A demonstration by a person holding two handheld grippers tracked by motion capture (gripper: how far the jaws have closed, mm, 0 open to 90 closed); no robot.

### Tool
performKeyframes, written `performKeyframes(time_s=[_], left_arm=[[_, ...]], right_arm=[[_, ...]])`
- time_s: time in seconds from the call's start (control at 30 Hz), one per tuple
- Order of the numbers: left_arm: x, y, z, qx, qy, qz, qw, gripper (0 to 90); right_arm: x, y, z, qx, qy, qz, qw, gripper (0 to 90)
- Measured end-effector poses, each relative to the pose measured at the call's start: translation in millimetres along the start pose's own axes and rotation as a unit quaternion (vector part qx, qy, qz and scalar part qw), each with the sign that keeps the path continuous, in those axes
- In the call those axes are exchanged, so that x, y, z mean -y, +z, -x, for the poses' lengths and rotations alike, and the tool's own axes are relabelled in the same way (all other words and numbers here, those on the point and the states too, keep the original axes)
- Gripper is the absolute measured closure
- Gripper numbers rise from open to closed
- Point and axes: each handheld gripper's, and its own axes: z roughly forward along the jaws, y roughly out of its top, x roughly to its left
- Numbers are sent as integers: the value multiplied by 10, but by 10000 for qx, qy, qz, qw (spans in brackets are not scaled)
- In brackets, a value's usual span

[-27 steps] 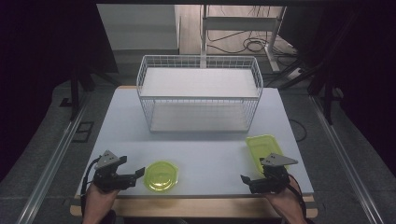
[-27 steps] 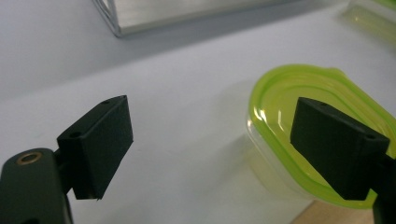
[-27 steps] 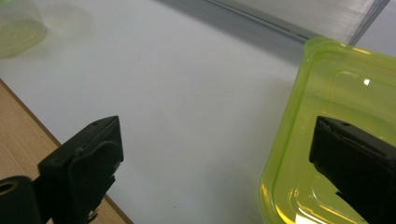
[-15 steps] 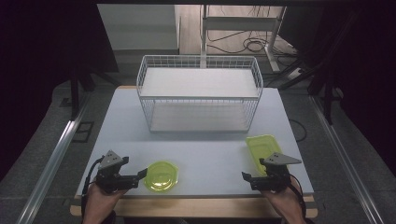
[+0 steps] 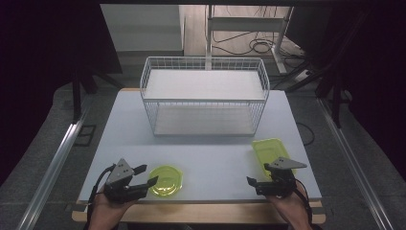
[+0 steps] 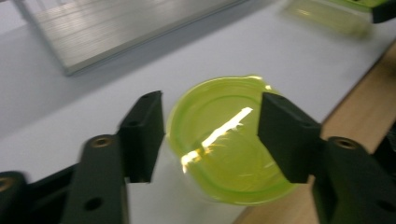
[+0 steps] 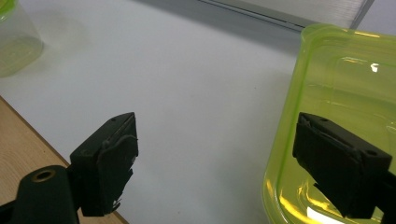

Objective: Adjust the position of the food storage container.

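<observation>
Barely started: round green container (image 5: 165,180) and rectangular green container (image 5: 272,152) sat on the table (image 5: 210,158) before the wire basket (image 5: 205,96), left gripper (image 5: 141,181) and right gripper (image 5: 253,184) jaws open, nothing gripped.

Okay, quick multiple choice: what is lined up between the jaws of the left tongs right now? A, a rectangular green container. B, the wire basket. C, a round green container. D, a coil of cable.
C: in the left gripper view the round green container sits on the table framed between the open jaws of the left tongs, and neither pad appears to press on it.
</observation>
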Motion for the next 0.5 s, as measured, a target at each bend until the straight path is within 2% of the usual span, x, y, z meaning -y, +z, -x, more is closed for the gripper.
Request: performKeyframes(time_s=[0.17, 0.23, 0.27, 0.33, 0.43, 0.5], left_arm=[[-43, 77, 171, 457, 160, -47, 9988, 709], [-51, 126, 248, 630, 315, -122, 9974, 789], [-56, 180, 321, 718, 421, -219, 9963, 858], [-55, 207, 352, 785, 442, -258, 9956, 898], [-40, 313, 457, 937, 441, -427, 9937, 900], [-34, 336, 479, 962, 450, -451, 9933, 900]], right_arm=[[-1, 1, -4, 9, -7, 37, 10000, 143], [-1, 4, -7, 7, -10, 36, 10000, 145], [0, 7, -10, 11, -24, 30, 10000, 145], [0, 8, -12, 11, -27, 24, 10000, 145], [0, 11, -19, 26, -42, 29, 10000, 148], [1, 12, -20, 28, -50, 25, 10000, 148]])
